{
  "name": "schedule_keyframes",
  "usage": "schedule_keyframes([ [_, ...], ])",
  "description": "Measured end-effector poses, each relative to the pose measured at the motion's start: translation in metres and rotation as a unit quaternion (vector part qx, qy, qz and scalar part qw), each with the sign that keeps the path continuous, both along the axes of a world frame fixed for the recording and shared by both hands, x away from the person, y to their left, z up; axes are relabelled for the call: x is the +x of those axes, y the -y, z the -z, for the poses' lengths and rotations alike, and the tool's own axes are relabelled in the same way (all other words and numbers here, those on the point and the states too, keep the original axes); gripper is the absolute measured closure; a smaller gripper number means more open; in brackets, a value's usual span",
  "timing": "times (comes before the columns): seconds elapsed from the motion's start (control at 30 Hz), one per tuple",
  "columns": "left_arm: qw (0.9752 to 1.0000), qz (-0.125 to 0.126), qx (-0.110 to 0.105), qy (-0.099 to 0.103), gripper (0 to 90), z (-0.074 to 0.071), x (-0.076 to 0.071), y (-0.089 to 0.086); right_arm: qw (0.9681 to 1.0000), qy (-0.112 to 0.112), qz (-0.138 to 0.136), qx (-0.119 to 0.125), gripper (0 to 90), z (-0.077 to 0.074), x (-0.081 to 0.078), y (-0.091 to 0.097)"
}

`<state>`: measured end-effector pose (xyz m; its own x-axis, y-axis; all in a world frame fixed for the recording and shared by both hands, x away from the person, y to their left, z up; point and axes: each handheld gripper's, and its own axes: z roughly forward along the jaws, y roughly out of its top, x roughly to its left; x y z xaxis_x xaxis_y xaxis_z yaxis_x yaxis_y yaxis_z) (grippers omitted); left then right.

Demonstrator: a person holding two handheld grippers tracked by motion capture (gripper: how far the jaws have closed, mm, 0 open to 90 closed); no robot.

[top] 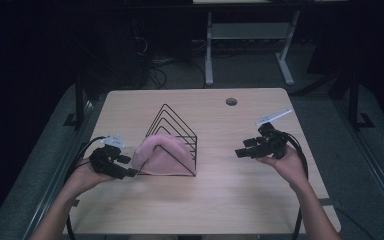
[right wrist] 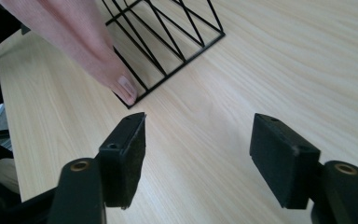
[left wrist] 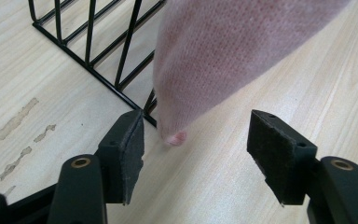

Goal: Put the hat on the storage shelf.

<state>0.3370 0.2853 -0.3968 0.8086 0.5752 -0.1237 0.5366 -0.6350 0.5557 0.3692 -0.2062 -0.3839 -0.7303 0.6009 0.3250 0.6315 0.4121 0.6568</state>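
The cloth (top: 159, 154) is pale pink, a soft knit with a fine weave, draped in a rounded heap over the low end of the black wire rack (top: 177, 131). It sits left of centre on the table (top: 240, 190), hanging over the rack's wires and onto the wood. In my left gripper view one narrow tip of the cloth (left wrist: 214, 60) comes down to the tabletop just beside the rack's (left wrist: 88, 51) bottom corner, with a small pink tag at its end. In my right gripper view another tip of the cloth (right wrist: 81, 42) lies across the rack's (right wrist: 177, 42) base wire, a pale label near its end.

My left gripper (top: 130, 172) rests low at the cloth's left edge. Its jaws stand apart with nothing pressed between them; the cloth's tip lies just ahead of the gap, nearer the left pad, not touching either pad that I can see. My left hand (top: 82, 177) holds it from below.

My right gripper (top: 241, 152) is well apart from the cloth, over bare wood to the rack's right, pointing towards it. Its jaws are also apart and empty.
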Motion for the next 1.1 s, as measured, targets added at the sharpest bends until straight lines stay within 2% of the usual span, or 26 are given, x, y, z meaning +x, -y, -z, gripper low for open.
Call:
schedule_keyframes([
  [0.13, 1.0, -0.003, -0.002, 0.001, 35.2, 0.0, -0.001, -0.001, 0.9999, -0.005, 0.012, 0.001, 34.9, 0.006, -0.004, 0.01],
  [0.17, 0.9999, -0.009, -0.009, 0.003, 35.2, 0.0, -0.002, -0.002, 0.9998, -0.008, 0.017, 0.0, 34.6, 0.009, -0.006, 0.015],
  [0.5, 1.0, -0.005, -0.008, 0.002, 33.9, 0.004, -0.007, -0.002, 0.9985, -0.019, 0.05, 0.01, 34.0, 0.029, -0.022, 0.043],
  [0.63, 1.0, -0.005, -0.004, 0.003, 33.1, 0.005, -0.006, -0.005, 0.9979, -0.027, 0.059, 0.005, 33.7, 0.035, -0.027, 0.052],
  [0.9, 0.9999, -0.01, -0.004, 0.003, 32.4, 0.007, -0.01, -0.008, 0.9971, -0.037, 0.066, -0.009, 33.7, 0.047, -0.038, 0.063],
  [1.1, 0.9999, -0.013, -0.007, 0.007, 32.1, 0.008, -0.014, -0.008, 0.9967, -0.037, 0.071, -0.005, 33.7, 0.05, -0.046, 0.07],
])
